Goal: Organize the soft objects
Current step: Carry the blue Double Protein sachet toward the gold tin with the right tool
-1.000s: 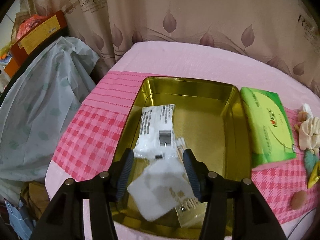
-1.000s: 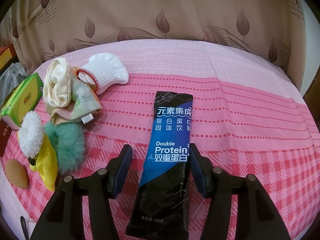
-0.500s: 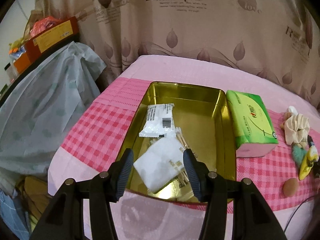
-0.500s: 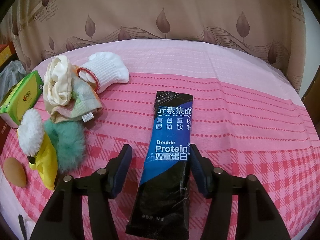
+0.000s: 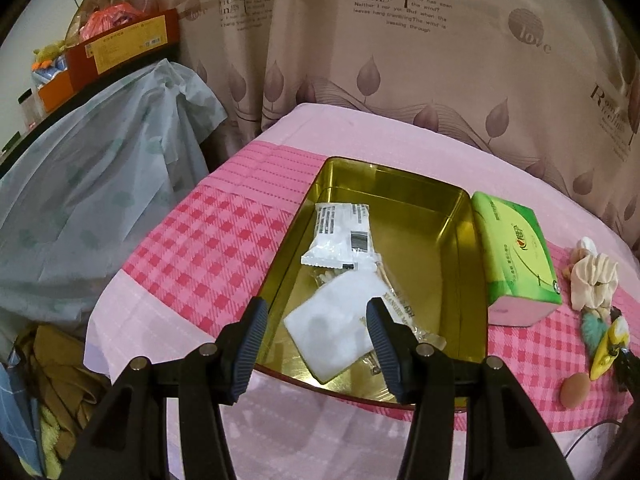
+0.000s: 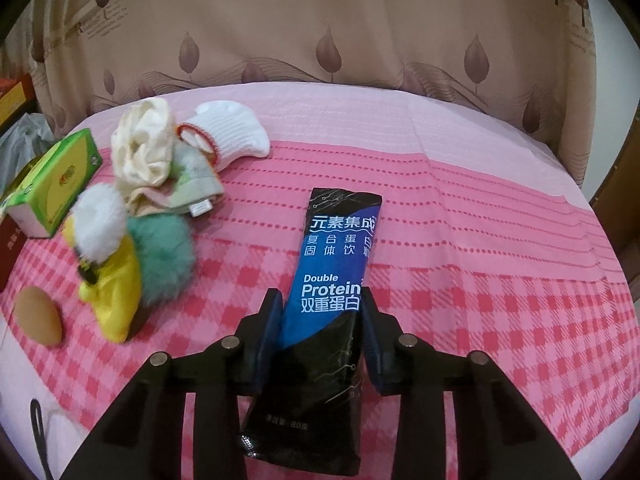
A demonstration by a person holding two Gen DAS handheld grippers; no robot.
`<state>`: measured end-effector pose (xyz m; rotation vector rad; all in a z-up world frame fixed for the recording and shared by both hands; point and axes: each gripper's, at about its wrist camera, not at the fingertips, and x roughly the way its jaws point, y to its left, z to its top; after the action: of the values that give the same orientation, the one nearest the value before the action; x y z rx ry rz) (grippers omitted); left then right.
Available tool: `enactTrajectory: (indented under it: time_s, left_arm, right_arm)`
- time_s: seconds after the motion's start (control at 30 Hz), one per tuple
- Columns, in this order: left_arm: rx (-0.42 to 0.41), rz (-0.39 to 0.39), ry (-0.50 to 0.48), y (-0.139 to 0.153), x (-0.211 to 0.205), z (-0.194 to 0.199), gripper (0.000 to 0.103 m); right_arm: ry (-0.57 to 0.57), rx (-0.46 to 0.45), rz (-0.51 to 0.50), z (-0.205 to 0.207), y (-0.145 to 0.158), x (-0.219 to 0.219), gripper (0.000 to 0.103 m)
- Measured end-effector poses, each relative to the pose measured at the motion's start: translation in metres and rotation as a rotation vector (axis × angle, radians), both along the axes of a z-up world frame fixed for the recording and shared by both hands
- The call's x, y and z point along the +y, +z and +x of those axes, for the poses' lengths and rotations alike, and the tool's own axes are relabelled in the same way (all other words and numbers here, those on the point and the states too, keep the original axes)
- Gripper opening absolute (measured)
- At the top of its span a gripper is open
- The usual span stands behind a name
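Right hand-held gripper closing, pads touching the protein sachet; left hand-held gripper spread, empty.

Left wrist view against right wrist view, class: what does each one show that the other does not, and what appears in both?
Only the left wrist view shows the gold tin holding white packets, with the left gripper open above it. Only the right wrist view shows the protein sachet between the closing jaws of the right gripper, and the white sock. Both show the green tissue pack, cream scrunchie and brown sponge.
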<state>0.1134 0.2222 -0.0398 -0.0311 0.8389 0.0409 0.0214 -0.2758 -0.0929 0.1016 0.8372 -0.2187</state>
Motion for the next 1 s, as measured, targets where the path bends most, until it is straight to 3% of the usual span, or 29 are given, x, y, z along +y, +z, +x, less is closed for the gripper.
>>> enactTrajectory:
  time_s: [0.2,0.5,1.0]
  left_arm:
    - [0.02,-0.006,0.014,-0.002,0.003,0.003,0.053]
    - [0.024,-0.008,0.047,-0.002,0.009,0.003,0.053]
    - [0.029,-0.057,0.13,0.0,0.03,0.001,0.053]
  right_arm:
    - [0.024,-0.065,0.0,-0.026,0.025,0.014,0.034]
    - [0.186,-0.15,0.009,-0.053,0.057,0.065,0.034]
    - [0.562,-0.12,0.007,-0.047,0.059,0.197,0.034]
